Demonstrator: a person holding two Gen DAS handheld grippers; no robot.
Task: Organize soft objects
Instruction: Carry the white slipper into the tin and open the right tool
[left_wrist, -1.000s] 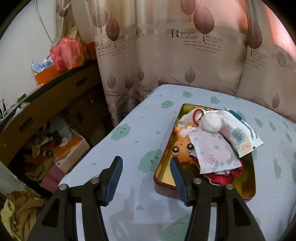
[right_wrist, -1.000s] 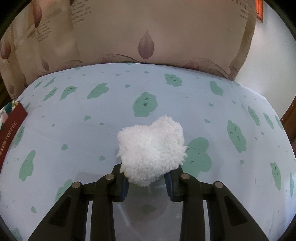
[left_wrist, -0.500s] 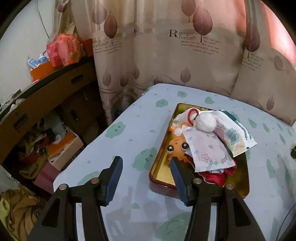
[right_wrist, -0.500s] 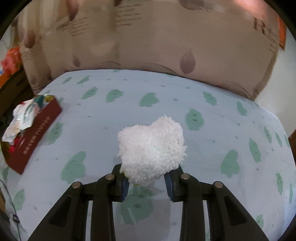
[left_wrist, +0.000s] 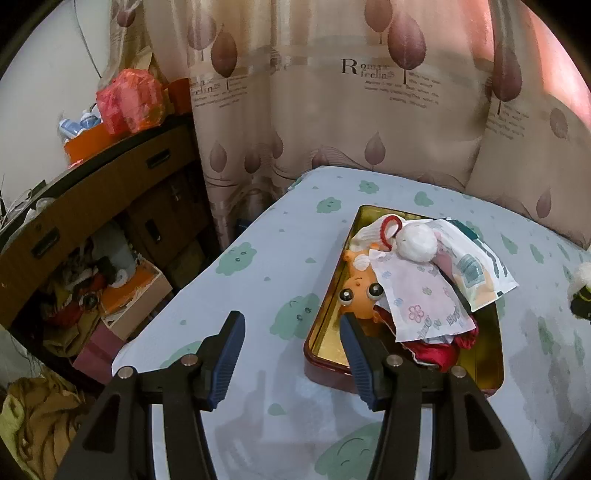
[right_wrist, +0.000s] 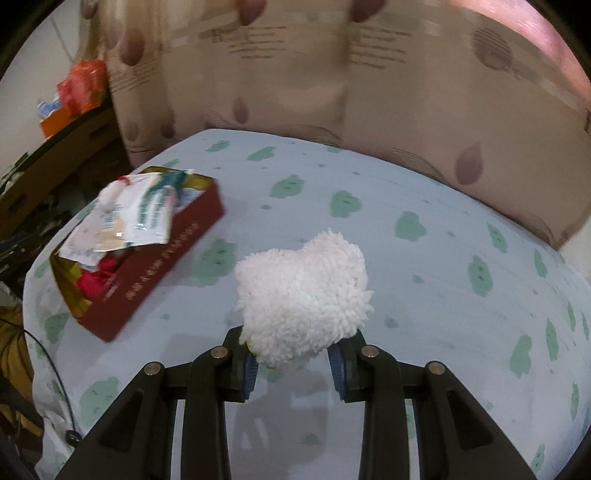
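Note:
My right gripper is shut on a fluffy white plush and holds it above the bed. A red tin box with a gold inside lies to its left. The box holds an orange plush with big eyes, a white pompom, a red cloth and plastic packets. My left gripper is open and empty, just above the box's near left corner. The right gripper with the plush shows at the right edge of the left wrist view.
The bed has a pale blue sheet with green clouds. A beige leaf-print curtain hangs behind it. Left of the bed are a brown shelf and floor clutter with boxes.
My right gripper has swung left with the plush, bringing the red box into its view. My left gripper has drawn back slightly; the right gripper now appears at its right edge.

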